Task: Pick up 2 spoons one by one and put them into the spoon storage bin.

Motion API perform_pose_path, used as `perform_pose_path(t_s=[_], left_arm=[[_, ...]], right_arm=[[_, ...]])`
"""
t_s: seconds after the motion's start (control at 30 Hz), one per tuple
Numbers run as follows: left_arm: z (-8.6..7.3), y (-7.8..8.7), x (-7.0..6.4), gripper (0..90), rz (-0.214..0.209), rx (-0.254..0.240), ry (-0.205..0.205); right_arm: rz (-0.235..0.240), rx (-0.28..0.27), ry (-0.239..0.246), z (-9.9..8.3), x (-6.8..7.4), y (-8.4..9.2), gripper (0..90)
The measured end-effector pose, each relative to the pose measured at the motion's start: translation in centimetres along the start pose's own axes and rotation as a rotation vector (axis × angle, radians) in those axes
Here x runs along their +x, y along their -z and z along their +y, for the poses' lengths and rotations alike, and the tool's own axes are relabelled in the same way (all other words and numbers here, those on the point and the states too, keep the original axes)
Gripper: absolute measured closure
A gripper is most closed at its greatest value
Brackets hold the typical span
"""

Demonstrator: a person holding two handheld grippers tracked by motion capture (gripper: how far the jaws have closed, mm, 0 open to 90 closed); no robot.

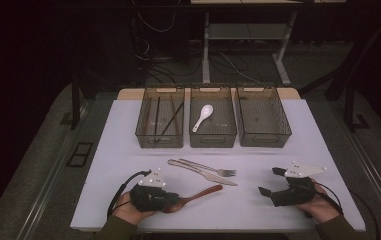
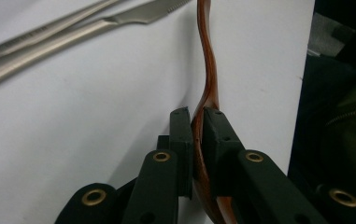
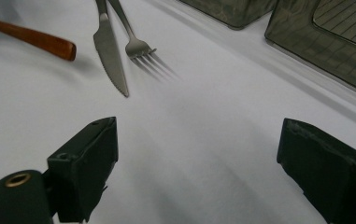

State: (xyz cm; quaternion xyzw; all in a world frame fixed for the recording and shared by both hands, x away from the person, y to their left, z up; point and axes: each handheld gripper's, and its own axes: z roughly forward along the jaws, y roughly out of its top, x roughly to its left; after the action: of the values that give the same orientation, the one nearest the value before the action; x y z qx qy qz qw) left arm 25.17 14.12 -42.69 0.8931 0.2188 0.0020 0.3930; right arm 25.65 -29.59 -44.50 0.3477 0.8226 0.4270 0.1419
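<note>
Wooden spoon (image 2: pixel 207 84), reddish-brown, pinched at its neck between the pads of my left gripper (image 2: pixel 197 116); its handle runs away from the jaws across the white table (image 1: pixel 128 150). Beyond the handle tip lie a steel knife (image 1: pixel 203 173) and fork (image 1: pixel 213 168), side by side. My right gripper (image 3: pixel 199 149) rests well apart to the side, jaws spread wide over bare tabletop. Farthest off stand three grey bins (image 1: pixel 213 137); the middle one holds a white spoon (image 1: pixel 203 117).

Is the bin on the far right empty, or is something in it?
Empty, as far as the high view shows: the right bin shows only its ribbed floor, while the middle bin holds a white spoon.
</note>
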Motion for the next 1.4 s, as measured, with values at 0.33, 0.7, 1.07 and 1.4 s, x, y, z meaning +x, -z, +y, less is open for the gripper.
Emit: perform_pose_path(t_s=[0.33,0.7,1.07,1.4], left_arm=[[1.1,0.1,0.8,81.4,0.030,-0.033,-0.010],[2.9,0.2,1.8,81.4,0.088,-0.071,-0.001],[5.1,0.6,3.7,81.5,0.130,-0.122,0.028],[7.6,0.6,5.4,81.4,0.120,-0.156,0.020]], right_arm=[[0.001,0.000,0.003,0.0,0.0,0.0,12.4],[0.000,0.002,0.004,0.0,0.0,-0.1,12.4],[0.000,0.002,0.001,0.0,0.0,-0.1,12.4],[0.009,-0.002,-0.007,0.1,0.1,-0.1,12.3]])
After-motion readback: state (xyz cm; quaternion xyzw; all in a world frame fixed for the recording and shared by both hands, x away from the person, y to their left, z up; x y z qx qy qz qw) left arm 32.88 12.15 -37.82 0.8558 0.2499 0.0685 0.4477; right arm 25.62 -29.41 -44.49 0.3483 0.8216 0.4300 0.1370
